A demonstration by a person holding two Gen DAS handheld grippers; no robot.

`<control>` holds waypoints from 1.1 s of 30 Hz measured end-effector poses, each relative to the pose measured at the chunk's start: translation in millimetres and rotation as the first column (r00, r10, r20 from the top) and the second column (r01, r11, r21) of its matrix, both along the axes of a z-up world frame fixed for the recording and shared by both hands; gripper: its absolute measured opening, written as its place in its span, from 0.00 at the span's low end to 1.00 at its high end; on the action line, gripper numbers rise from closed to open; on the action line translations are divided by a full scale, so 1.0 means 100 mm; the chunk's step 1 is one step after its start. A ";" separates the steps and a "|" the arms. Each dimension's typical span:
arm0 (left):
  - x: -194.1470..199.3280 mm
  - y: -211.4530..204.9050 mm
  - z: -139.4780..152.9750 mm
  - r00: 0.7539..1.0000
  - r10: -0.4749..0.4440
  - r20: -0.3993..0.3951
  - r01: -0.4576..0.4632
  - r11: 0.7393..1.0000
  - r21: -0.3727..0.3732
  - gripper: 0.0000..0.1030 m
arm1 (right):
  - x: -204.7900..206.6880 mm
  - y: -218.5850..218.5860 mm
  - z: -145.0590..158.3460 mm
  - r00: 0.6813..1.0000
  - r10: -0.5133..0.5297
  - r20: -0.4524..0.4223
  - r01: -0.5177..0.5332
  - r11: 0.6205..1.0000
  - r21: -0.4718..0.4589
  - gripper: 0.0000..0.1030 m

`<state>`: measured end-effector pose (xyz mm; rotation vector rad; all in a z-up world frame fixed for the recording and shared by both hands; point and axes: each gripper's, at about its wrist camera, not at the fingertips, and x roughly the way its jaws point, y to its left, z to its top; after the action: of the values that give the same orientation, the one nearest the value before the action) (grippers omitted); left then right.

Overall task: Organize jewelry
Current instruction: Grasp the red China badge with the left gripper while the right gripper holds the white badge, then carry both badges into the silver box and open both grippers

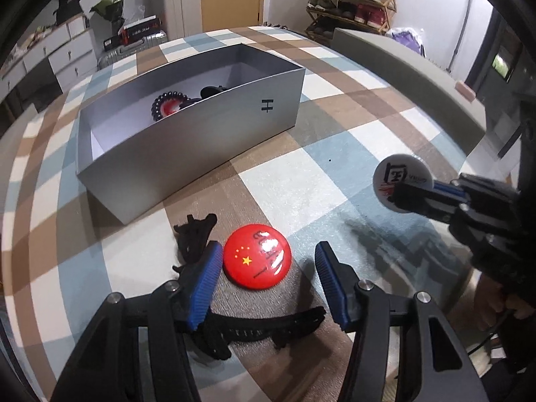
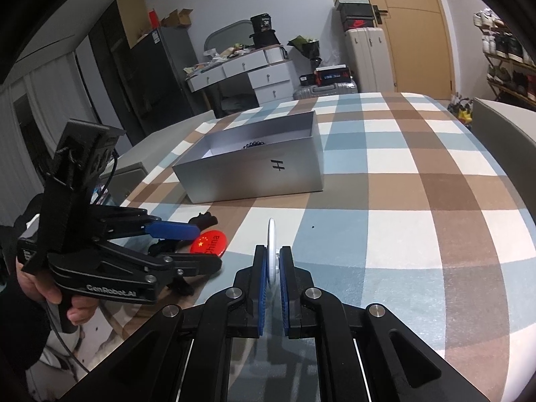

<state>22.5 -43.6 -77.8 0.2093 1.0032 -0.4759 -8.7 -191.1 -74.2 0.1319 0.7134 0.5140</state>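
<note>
Left wrist view shows a bead bracelet (image 1: 167, 105) already inside the grey box (image 1: 207, 140), while my open left gripper (image 1: 269, 268) straddles the red badge (image 1: 257, 257) before it and my right gripper (image 2: 274, 268) pinches the white badge (image 2: 271, 251).

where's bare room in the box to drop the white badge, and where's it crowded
The left half of the box shows bare floor, bordered by its near wall and left end. Its right half is crowded with a bead bracelet and a black piece. On the table, the red badge, black straps and open left gripper crowd the near edge.
</note>
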 end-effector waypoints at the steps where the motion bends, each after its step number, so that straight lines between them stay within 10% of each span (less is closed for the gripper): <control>1: -0.01 -0.02 -0.01 1.000 -0.001 0.008 0.001 1.000 0.017 0.49 | 0.00 0.00 0.00 1.000 0.000 -0.001 0.000 1.000 0.001 0.07; 3: -0.02 -0.04 -0.03 1.000 -0.011 0.017 0.010 0.999 0.047 0.37 | 0.00 0.00 0.00 1.000 0.000 -0.002 0.000 1.000 0.001 0.07; 33: -0.15 0.15 0.29 0.986 0.068 0.154 -0.064 0.998 -0.027 0.36 | 0.04 0.02 -0.03 0.998 0.012 -0.054 -0.012 1.000 -0.015 0.04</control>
<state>7.4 -28.6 -48.4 0.1898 0.8504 -0.4038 -4.3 -188.8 -77.3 0.1281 0.7713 0.5180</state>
